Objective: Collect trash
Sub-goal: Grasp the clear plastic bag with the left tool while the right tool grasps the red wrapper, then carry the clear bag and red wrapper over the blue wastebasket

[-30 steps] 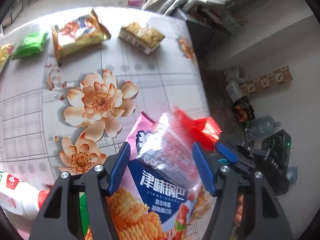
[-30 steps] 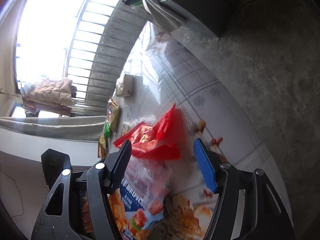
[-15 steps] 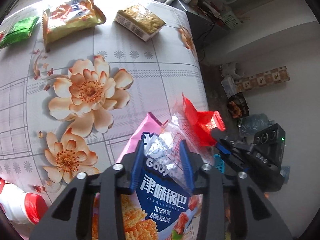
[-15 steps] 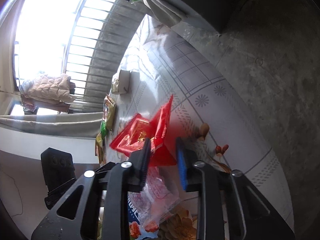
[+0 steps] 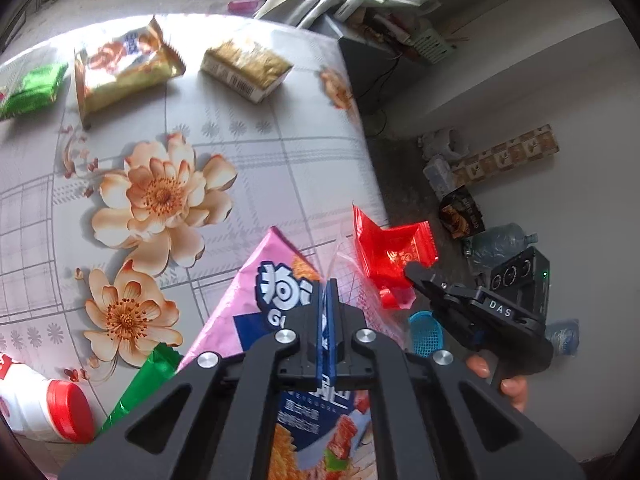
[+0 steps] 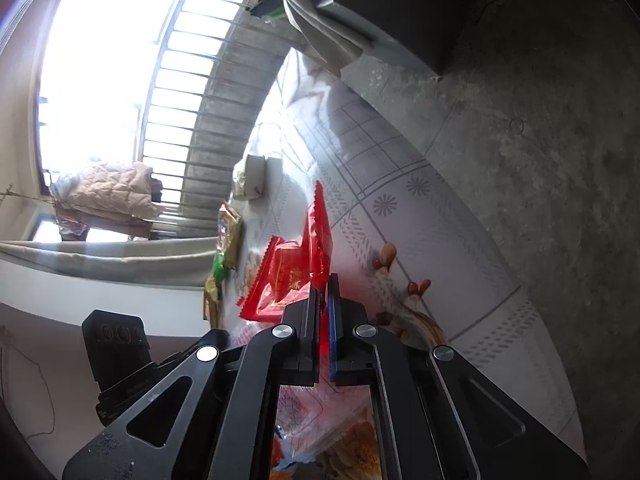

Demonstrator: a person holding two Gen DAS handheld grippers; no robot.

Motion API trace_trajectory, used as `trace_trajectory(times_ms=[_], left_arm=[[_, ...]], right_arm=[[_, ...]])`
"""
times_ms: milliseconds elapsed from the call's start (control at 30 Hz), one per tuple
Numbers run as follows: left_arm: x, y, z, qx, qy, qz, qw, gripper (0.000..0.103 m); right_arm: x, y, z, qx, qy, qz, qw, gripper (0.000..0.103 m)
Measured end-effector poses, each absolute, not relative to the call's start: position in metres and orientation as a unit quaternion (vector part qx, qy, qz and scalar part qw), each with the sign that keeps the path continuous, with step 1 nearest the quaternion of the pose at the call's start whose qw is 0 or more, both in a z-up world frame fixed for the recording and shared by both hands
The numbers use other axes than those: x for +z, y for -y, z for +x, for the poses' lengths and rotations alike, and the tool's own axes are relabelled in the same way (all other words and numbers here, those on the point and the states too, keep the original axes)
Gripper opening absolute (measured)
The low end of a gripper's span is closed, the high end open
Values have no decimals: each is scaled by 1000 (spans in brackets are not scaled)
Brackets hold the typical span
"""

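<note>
My left gripper (image 5: 325, 286) is shut on a thin clear plastic wrapper (image 5: 348, 264) above a large pink and blue snack bag (image 5: 256, 312) near the table's right edge. My right gripper (image 6: 324, 284) is shut on a red foil wrapper (image 6: 288, 276) and holds it up beside the table edge. The red wrapper also shows in the left wrist view (image 5: 388, 248), with the right gripper (image 5: 412, 270) on its lower corner.
On the flowered tablecloth (image 5: 248, 152) lie a yellow snack bag (image 5: 120, 68), a gold packet (image 5: 244, 66), a green packet (image 5: 30, 88), a green wrapper (image 5: 140, 384) and a white bottle with a red cap (image 5: 48, 408). Bottles and boxes litter the floor at right (image 5: 480, 216).
Both grippers have gone from wide open to shut: the left on the clear wrapper, the right on the red wrapper.
</note>
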State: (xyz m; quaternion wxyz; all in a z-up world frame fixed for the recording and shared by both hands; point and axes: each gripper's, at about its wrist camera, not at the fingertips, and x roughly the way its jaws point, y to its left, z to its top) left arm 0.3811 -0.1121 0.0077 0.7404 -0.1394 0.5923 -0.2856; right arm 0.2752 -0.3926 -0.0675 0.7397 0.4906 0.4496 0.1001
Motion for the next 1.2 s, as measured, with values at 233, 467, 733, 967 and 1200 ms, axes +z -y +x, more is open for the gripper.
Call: trace_trajectory(times_ms=[233,467,733,967,1200], left_arm=[[42,110,361,-310,-557,-134,759,0],[77,116,324,-351,-527,-129,763,0],[106,144,274,-399,-501,-117,759,0],[111,207,223,-465,-497,-97,726,0],[78,321,181,-503,-537,-36,677,0]], right_arm=[[-54,411,245,122,-422,525,729,1],[-41,432,198,129,-390,554,724,1],[-37,468,114,103,-346,579,731,1],[-63,528,2,-3,-294,632,717,1],[-104,579,-107,-150,-245,653,700,1]])
